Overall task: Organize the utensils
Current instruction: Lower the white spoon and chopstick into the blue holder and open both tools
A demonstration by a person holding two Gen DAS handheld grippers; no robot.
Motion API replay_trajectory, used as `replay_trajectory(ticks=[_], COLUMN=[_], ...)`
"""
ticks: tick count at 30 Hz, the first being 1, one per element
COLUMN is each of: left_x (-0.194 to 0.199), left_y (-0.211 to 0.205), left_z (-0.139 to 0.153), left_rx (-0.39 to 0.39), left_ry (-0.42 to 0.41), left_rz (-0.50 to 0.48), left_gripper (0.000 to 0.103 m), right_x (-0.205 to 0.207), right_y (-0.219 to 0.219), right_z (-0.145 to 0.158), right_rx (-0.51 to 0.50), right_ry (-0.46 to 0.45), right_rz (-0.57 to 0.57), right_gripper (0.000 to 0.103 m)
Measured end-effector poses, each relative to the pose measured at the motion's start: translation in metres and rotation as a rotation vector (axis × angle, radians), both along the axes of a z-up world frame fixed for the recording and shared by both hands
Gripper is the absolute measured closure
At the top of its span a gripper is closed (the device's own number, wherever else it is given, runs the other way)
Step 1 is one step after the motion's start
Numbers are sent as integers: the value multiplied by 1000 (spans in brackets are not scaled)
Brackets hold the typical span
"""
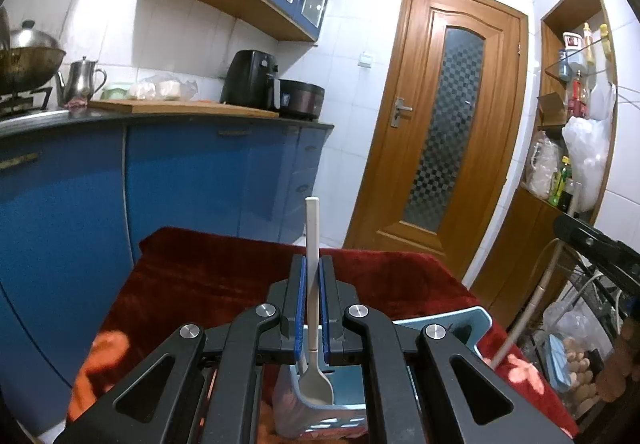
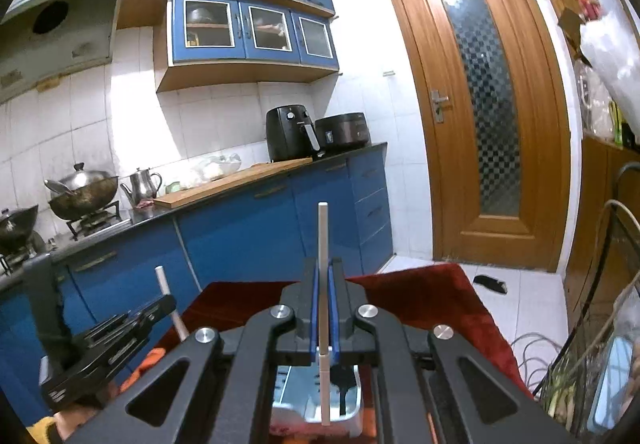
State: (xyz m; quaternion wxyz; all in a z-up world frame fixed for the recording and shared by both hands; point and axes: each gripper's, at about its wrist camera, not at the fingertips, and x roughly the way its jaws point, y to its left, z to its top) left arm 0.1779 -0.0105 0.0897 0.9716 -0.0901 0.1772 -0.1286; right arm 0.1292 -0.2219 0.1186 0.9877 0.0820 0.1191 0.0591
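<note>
Left tongs [image 1: 313, 264]: clenched on the handle of a pale spoon [image 1: 312, 284], held upright with its bowl downward, above a light-blue utensil holder [image 1: 476, 324]; the holder rests on the red-covered tabletop [image 1: 200, 276]. Right tongs [image 2: 323, 268]: clenched on a thin white chopstick [image 2: 323, 236], also upright; its lower end hangs over the holder, where a dark utensil [image 2: 343, 384] is seated. Background: blue cabinets [image 2: 240, 236]; wooden door [image 1: 440, 131].
</note>
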Motion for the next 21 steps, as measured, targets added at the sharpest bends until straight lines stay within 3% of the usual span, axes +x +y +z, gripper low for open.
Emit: replay_trajectory(ticks=[7, 14, 21], left_x=[3, 2, -5], left_y=[1, -3, -2], left_z=[-9, -14, -12], left_rx=[-2, 16, 14], left_ry=[24, 56, 82], left_rz=[-11, -31, -52], left_gripper=[97, 97, 82], right_x=[19, 32, 22], right_y=[14, 27, 29], right_z=[-14, -35, -33], right_rx=[-58, -62, -36], right_ry=[31, 123, 109], right_rz=[19, 115, 150], right_gripper=[97, 97, 86])
